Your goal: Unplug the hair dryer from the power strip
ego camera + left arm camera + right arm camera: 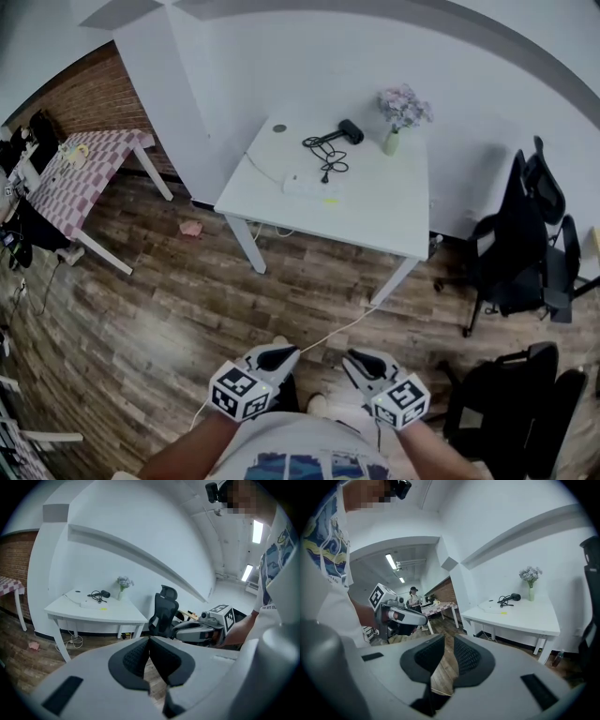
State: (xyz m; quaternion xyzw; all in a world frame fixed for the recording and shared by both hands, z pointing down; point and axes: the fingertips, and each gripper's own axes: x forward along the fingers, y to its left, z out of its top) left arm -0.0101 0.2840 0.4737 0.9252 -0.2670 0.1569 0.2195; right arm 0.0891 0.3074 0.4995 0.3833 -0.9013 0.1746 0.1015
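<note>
White worktop [384,211] is carrying dryer [350,130] and power strip [307,185], well apart from both tongs. Left tongs [285,352] are sitting pressed together; right tongs [355,357] are standing slightly spread, empty.

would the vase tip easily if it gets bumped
Probably yes: the vase is slim and upright, with a broad bunch of flowers on top, so likely top-heavy. It stands close to the hair dryer, so a tugged cord might knock it.

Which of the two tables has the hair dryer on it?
The plain white table, to the right: the black hair dryer lies on it. The red-and-white checked table stands off to the left.
</note>
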